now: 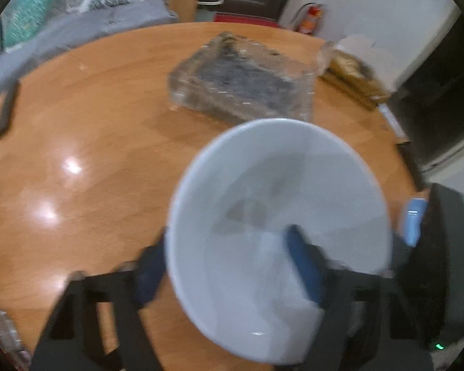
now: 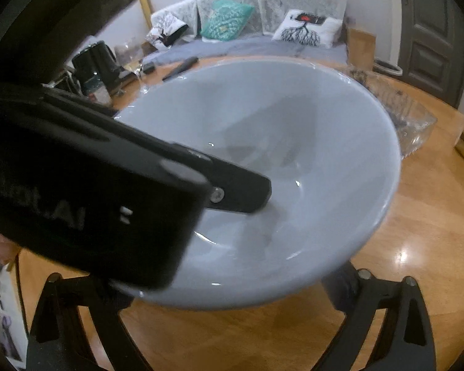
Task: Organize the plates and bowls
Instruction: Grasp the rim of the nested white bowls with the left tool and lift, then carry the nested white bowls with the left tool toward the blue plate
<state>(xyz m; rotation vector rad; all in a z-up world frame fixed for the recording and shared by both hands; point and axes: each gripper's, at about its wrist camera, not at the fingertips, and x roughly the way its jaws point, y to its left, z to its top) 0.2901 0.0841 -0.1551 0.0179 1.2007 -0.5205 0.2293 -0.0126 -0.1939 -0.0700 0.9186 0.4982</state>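
Note:
A pale grey bowl sits over the round wooden table and fills much of both views. My left gripper straddles the bowl's near-left wall. One blue-padded finger is outside the rim and the other reaches inside; the jaws stand apart. In the right wrist view the left gripper's finger dips into the bowl. My right gripper is open wide around the bowl's near edge. Its light-blue pad stands just off the bowl's right rim. I cannot tell whether the bowl rests on the table.
A clear plastic package lies on the table beyond the bowl. A dark remote lies at the left edge. A black kettle and a glass stand at the far side. A box of golden items sits at the right edge.

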